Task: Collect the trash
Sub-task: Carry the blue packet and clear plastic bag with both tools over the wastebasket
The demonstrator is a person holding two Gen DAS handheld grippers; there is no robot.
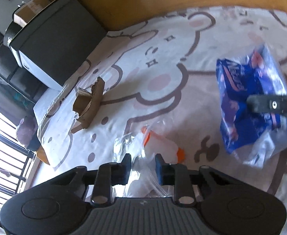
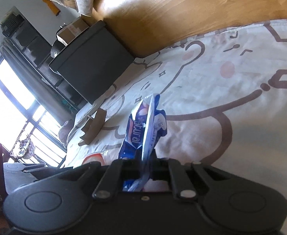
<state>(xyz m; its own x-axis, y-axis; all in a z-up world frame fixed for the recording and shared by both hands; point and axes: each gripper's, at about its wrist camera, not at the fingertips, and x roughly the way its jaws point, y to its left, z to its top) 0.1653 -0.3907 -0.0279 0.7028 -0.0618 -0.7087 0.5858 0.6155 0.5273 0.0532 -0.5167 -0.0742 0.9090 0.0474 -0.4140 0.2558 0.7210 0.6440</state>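
Observation:
My right gripper [image 2: 145, 157] is shut on a blue and white plastic wrapper [image 2: 145, 125] and holds it above the bed; the wrapper [image 1: 249, 105] and the right gripper's fingertip [image 1: 269, 105] also show at the right of the left wrist view. My left gripper [image 1: 143, 168] is open, with its fingers on either side of a clear plastic bag with orange marks [image 1: 153, 146] lying on the bedsheet. A torn piece of brown cardboard [image 1: 90, 103] lies on the sheet to the far left, also seen in the right wrist view [image 2: 94, 127].
The bed has a white sheet with brown cartoon bears [image 1: 163, 62]. A dark bedside cabinet [image 1: 59, 39] stands at the bed's far edge, with a cardboard box [image 1: 31, 7] behind it. Wooden floor [image 2: 182, 9] lies beyond. A barred window [image 2: 16, 105] is at the left.

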